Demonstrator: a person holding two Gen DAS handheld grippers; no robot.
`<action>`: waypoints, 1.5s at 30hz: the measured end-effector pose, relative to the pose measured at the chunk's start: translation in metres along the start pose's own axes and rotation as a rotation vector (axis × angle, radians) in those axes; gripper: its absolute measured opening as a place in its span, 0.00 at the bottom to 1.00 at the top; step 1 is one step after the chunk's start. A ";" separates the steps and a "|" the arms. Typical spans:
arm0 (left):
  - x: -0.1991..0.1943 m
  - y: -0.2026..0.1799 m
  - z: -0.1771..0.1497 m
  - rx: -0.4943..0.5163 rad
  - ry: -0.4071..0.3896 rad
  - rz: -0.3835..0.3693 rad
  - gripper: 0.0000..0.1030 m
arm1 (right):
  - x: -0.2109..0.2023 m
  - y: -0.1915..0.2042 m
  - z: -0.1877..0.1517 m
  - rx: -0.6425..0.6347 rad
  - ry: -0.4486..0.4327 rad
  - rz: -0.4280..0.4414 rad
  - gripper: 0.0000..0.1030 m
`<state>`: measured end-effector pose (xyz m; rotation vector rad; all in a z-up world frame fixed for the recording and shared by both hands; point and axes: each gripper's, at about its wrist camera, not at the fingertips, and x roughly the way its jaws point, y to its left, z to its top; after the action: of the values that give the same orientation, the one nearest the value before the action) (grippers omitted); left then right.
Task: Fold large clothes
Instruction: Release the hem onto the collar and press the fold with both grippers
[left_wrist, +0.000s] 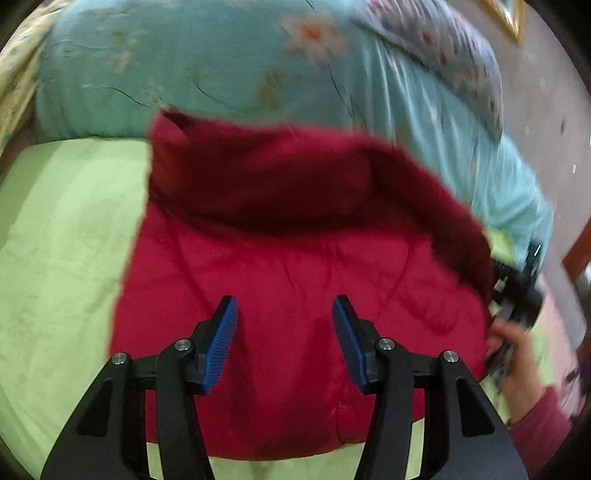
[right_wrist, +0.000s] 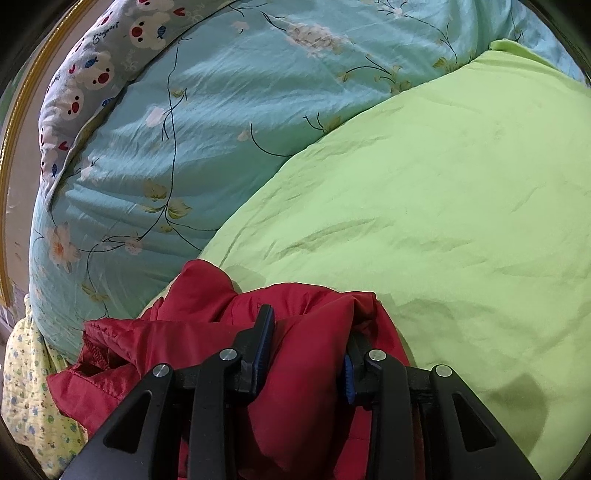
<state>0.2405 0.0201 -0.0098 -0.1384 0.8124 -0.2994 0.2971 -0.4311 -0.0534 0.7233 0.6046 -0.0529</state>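
We have the red jacket (left_wrist: 295, 288) seemingly part-folded on the green sheet (left_wrist: 66, 236) — left gripper (left_wrist: 284, 332) empty, jaws apart; right gripper (right_wrist: 308, 350) clamping a bunched edge — more folds remain.

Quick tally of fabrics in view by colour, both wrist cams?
Red: 1, jacket
Lime green: 1, sheet
Teal floral: 1, quilt
Grey, bear print: 1, cloth
Yellow floral: 1, cloth
Total: 5

A bed under a light green sheet (right_wrist: 461, 221) carries a red padded garment (left_wrist: 288, 280) and a turquoise floral quilt (right_wrist: 221, 110) (bunched along its far side).
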 end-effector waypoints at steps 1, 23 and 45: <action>0.007 -0.005 -0.002 0.018 0.005 0.020 0.51 | 0.000 0.001 0.000 -0.002 0.001 0.000 0.32; 0.057 -0.013 0.019 0.047 0.021 0.229 0.67 | -0.012 0.116 -0.063 -0.674 0.176 -0.080 0.78; 0.090 0.036 0.046 -0.049 0.074 0.219 0.77 | 0.050 0.089 -0.041 -0.555 0.244 -0.110 0.92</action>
<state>0.3403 0.0266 -0.0492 -0.0836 0.9005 -0.0780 0.3395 -0.3300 -0.0506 0.1569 0.8469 0.1007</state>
